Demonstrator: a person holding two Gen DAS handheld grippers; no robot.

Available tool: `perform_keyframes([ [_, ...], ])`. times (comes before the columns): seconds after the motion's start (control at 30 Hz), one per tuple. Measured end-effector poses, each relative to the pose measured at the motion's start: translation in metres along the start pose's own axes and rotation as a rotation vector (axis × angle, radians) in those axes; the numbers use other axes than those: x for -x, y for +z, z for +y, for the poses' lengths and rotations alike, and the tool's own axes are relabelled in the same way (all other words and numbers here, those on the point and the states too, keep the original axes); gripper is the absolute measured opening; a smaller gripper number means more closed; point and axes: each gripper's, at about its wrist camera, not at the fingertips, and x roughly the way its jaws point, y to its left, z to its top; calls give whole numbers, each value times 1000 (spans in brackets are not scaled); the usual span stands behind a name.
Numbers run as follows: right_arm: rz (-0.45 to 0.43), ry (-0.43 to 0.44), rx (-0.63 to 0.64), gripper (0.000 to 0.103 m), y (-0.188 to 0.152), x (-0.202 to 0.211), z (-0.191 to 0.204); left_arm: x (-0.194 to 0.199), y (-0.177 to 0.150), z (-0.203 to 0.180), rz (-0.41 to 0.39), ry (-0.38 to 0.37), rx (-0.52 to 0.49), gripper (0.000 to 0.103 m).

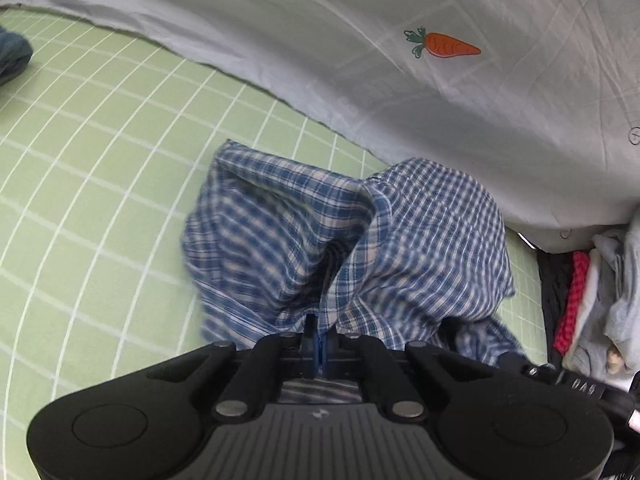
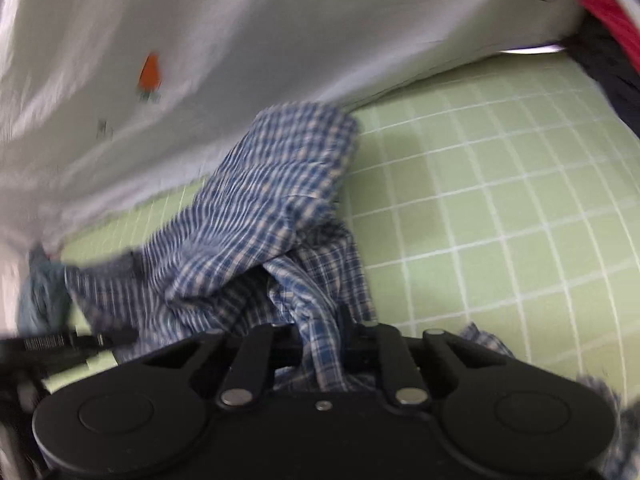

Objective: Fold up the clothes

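Observation:
A blue and white plaid shirt hangs bunched over the green checked bed sheet. My left gripper is shut on an edge of the shirt, with the cloth pinched between its jaws. My right gripper is shut on another bunch of the same plaid shirt, which drapes away to the left in the right wrist view. The left gripper's body shows at the left edge of the right wrist view. The right wrist view is blurred.
A white quilt with a carrot print lies along the far side of the sheet. A pile of clothes with a red item sits at the right. A blue garment lies at the far left.

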Motion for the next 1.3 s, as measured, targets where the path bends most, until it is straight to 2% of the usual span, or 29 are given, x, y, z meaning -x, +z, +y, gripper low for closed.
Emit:
perform_keyframes([
  [0.13,-50,15,-65,8,-15,38,-9,28,-17,14,-17,-7,13,2],
  [0.27,-85,-29,-30,8,-29,68,-2,49,-22,28,-41,-2,50,2],
  [0.33,-84,-22,-34,10,-30,78,-1,56,-22,33,-53,12,57,2],
  [0.43,-27,23,-54,13,-23,76,-5,58,-21,38,-72,62,57,2],
  [0.57,33,-74,106,14,-35,66,17,60,-24,54,-81,60,135,2],
  [0.63,15,-113,150,31,-42,65,23,61,-28,56,-85,71,135,2],
  [0.83,-36,-30,89,40,-24,57,31,62,-37,59,-78,75,148,2],
  [1.0,30,-16,118,65,-9,19,54,62,-37,58,-87,70,136,2],
  [1.03,47,-25,128,66,-8,8,57,61,-38,59,-88,69,138,2],
  [1.1,88,-48,163,64,-10,-11,62,62,-39,61,-93,71,143,2],
  [1.13,106,-71,198,49,-12,-18,62,62,-40,62,-95,73,146,2],
  [1.17,122,-97,234,23,-14,-24,63,62,-40,64,-98,75,149,2],
  [1.2,126,-121,276,13,-15,-26,63,62,-41,65,-101,76,152,2],
  [1.27,74,-155,338,6,-16,-17,62,65,-40,70,-108,89,153,2],
  [1.3,38,-180,376,6,-14,-10,61,68,-38,73,-115,101,153,2],
])
